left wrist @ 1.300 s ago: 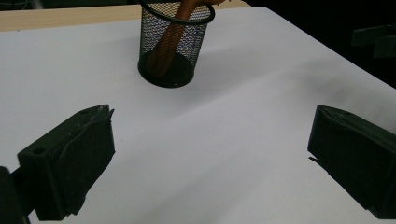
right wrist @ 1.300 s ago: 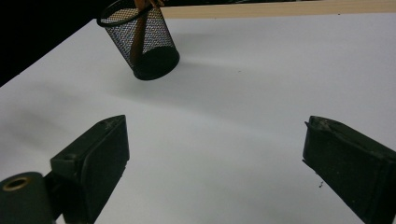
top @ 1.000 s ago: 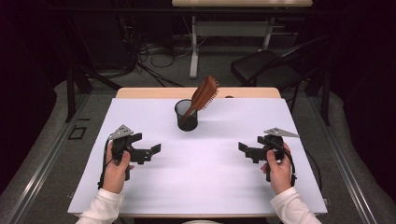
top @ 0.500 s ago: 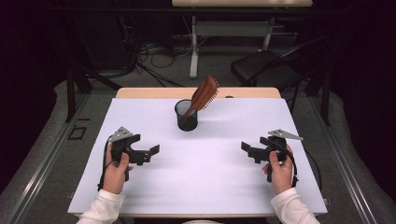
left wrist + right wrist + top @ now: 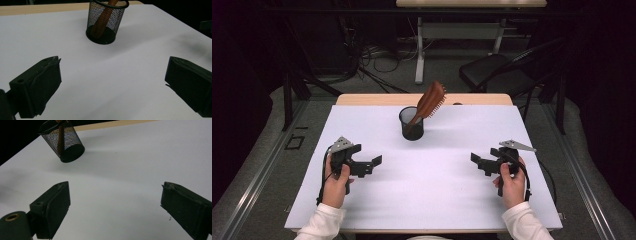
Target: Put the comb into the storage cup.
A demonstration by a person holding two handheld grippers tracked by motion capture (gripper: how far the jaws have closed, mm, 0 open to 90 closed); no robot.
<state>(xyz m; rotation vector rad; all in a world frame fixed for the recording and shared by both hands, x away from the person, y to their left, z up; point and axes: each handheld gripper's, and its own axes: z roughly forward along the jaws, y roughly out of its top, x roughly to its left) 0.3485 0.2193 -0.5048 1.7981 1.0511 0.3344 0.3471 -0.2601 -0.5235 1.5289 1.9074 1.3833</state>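
Note:
A black mesh cup [image 5: 412,125] stands upright at the far middle of the white table top [image 5: 432,200]. A brown wooden hairbrush [image 5: 430,100] leans in it, handle down and bristle head up to the right. My left gripper [image 5: 374,164] hovers at the left, jaws open and empty, pointing inward. At the right, my right gripper [image 5: 476,161] mirrors it, open with nothing between its pads. In the left gripper view the cup [image 5: 106,21] sits ahead of the open gripper [image 5: 112,67]. The right gripper view has the cup [image 5: 63,141] at upper left, beyond the open gripper [image 5: 115,188].
A strip of bare wood [image 5: 377,99] runs along the table's far edge. Beyond it on the floor are cables [image 5: 372,55], a desk frame [image 5: 419,45] and a dark chair [image 5: 492,75]. White surface lies between the two grippers.
The right hand has drifted very slightly to the right. The left hand, the cup and the brush stand as before.

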